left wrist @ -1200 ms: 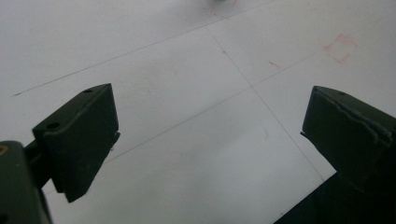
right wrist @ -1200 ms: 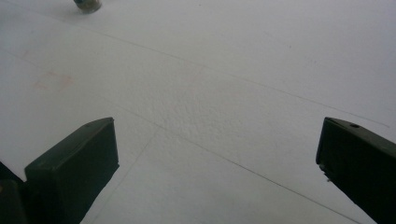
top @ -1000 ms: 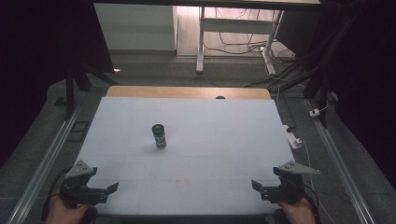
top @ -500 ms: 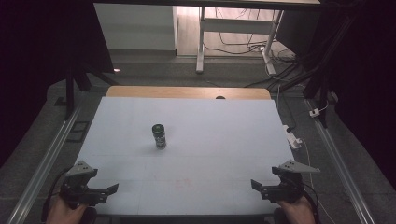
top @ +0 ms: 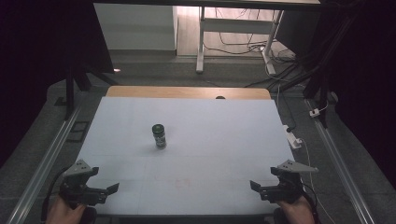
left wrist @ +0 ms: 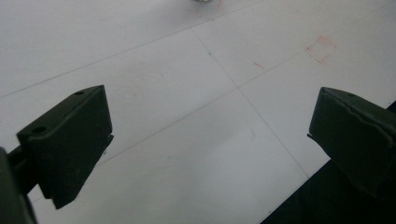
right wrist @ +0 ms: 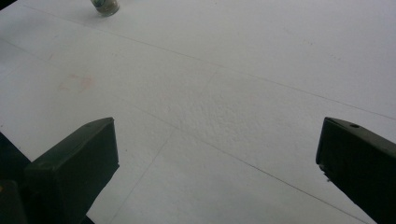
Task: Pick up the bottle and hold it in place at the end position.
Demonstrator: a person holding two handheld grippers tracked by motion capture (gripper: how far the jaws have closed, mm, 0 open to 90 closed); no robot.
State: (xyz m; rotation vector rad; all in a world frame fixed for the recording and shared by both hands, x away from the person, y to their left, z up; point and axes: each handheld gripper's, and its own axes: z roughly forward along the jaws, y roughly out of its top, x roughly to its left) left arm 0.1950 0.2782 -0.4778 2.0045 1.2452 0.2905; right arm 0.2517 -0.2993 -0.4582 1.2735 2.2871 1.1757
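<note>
A small dark jar (top: 159, 136) stands upright left of the middle of the white table (top: 224, 140). Near the front corners, the left gripper (top: 103, 191) and right gripper (top: 261, 189) both have jaws spread wide, empty. Behind are cables (top: 243, 44) on a grey floor.

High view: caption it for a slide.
A jar stands on the white table; both open claws, left and right, wait at the near edge.

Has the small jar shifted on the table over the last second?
No. The small jar stands upright at the same spot relative to the wooden strip.
</note>
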